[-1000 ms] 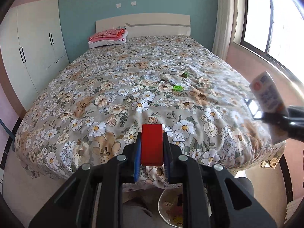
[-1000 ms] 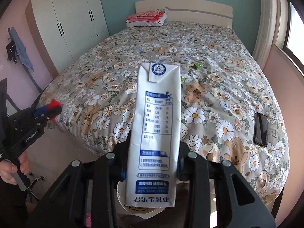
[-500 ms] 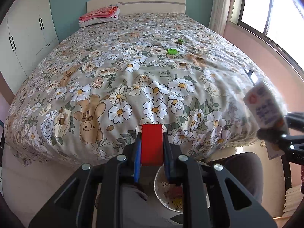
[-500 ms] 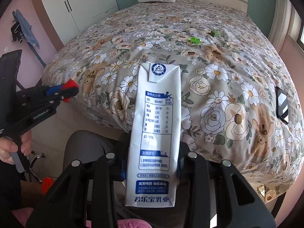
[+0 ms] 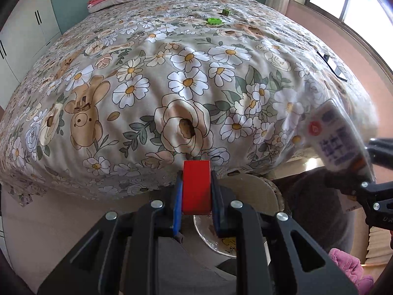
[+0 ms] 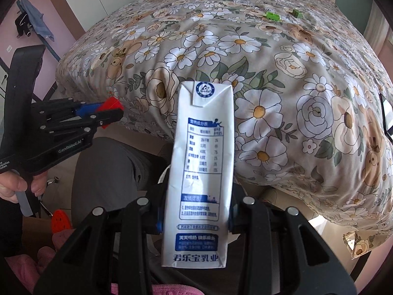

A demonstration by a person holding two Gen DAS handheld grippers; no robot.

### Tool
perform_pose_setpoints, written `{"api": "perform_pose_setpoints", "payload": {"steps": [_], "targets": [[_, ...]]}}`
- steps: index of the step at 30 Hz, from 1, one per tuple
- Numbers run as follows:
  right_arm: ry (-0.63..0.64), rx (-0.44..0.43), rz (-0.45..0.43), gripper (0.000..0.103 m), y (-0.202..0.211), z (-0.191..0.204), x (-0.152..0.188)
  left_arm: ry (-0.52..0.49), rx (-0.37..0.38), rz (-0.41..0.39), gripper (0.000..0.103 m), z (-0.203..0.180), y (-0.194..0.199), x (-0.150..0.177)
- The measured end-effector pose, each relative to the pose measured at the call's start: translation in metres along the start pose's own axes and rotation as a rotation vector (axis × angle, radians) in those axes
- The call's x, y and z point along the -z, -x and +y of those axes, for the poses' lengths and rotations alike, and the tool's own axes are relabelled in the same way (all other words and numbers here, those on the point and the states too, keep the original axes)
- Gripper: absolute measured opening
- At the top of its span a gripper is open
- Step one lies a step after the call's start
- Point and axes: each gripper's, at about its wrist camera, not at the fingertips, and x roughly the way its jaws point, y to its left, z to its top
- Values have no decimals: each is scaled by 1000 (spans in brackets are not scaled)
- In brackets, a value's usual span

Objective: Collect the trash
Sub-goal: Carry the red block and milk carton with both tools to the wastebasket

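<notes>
The left gripper (image 5: 196, 191) clamped a red block (image 5: 196, 186) just off the bed's (image 5: 172, 86) foot edge, above a bin (image 5: 255, 191); the right gripper (image 6: 196, 211) pinched an upright milk carton (image 6: 201, 167) beside it, near that same edge.

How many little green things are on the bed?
2. One bright green piece lies far up the flowery bed, and a darker green piece sits just beyond it, nearer the headboard. More could be hidden out of view.
</notes>
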Motion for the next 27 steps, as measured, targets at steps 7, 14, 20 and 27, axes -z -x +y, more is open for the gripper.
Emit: {"api": "perform_pose_setpoints", "payload": {"steps": [7,14,20,27], "targets": [[-11,-33,114,37,-50,-1,21,-36,36,99,22,-14,-42,23],[-29,-60,203,37,-95,-2,44,-79,49,204,22,-27,-85,46],[-60,-84,294,37,-133,-6,66,-76,70,288,22,-34,-122,63],[-113,-106,370,37,-168,-18,82,-77,95,370,22,-39,-160,73]]}}
